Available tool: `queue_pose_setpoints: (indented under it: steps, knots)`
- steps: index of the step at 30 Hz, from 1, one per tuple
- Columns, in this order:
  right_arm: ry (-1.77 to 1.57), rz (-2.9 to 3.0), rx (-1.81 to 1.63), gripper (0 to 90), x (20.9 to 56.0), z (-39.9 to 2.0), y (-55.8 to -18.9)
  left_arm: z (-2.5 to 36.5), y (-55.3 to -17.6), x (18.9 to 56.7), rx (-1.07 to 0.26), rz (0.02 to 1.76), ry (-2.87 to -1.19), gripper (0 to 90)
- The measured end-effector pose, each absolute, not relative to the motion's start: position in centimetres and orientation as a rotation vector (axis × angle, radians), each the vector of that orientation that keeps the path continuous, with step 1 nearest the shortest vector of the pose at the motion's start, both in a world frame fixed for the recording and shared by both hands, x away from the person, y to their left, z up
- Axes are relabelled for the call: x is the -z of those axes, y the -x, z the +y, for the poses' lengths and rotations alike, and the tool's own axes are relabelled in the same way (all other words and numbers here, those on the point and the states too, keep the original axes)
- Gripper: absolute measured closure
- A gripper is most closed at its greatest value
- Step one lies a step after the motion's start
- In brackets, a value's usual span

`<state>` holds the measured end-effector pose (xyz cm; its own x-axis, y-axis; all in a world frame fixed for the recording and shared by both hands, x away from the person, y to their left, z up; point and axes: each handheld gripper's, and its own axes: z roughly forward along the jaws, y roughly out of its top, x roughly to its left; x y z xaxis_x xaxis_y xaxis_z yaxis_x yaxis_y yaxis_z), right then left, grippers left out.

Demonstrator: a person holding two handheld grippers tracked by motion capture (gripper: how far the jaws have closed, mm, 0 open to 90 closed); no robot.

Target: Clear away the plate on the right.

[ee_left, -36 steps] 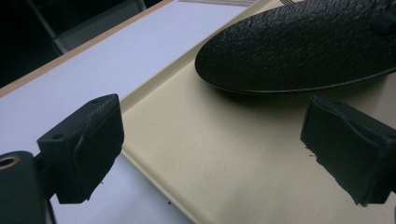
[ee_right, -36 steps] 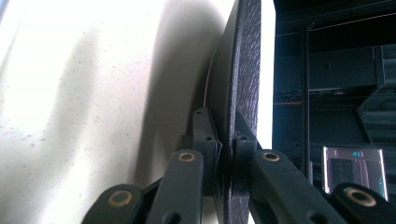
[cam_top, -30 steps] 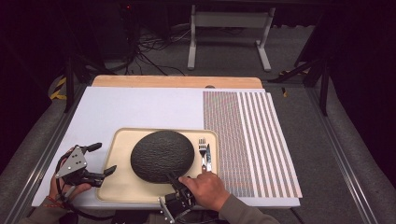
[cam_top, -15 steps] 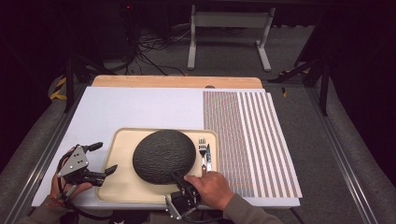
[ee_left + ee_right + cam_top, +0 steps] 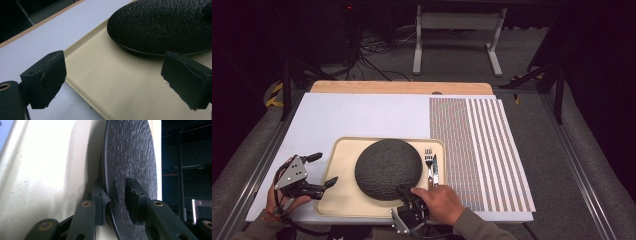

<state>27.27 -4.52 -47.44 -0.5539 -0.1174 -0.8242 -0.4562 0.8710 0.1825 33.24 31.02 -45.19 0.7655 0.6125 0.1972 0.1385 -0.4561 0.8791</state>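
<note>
1. Seen from above: a white board on a table, with a striped placemat (image 5: 482,150) on its right half and a beige tray (image 5: 343,200) at the near middle.
2. On the tray, a round black textured plate (image 5: 387,167), lying upside down by the look of its domed top; just right of it on the tray, a fork (image 5: 428,159) beside a knife (image 5: 435,170).
3. Left gripper (image 5: 322,172), at the tray's near left corner: jaws spread wide, nothing between them, one over the white board and the other over bare tray; in the left gripper view (image 5: 112,82) the plate's edge (image 5: 160,27) lies beyond, well apart.
4. Right gripper (image 5: 404,191), at the near right edge of the plate: in the right gripper view (image 5: 115,197) the plate rim (image 5: 130,157) sits between the two jaws, one under it and one over it. Jaws just opened somewhat; a sliver of gap seems to show at each pad, so likely a loosened or released hold, not a firm pinch.
5. Step in hand, as a judgement: letting go of the plate rim after handling it on the tray.
6. Next move likely calls for drawing the right gripper back toward the near side, straight off the rim, without dragging the plate or nudging the fork and knife.
</note>
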Motion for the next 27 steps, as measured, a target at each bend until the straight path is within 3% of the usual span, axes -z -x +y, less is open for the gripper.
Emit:
queue_pose_setpoints:
  steps: [13, 27]
  knots:
    - [0.373, 2.174, -0.539, 58.8, 46.6, -5.3, -27.5, 30.8, -33.3, 45.2, -0.627, 0.553, -2.011, 7.0]
    - [0.334, 2.212, -0.591, 53.5, 45.8, -6.6, -27.5, 30.9, -33.2, 45.2, -0.63, 0.556, -2.005, 7.1]
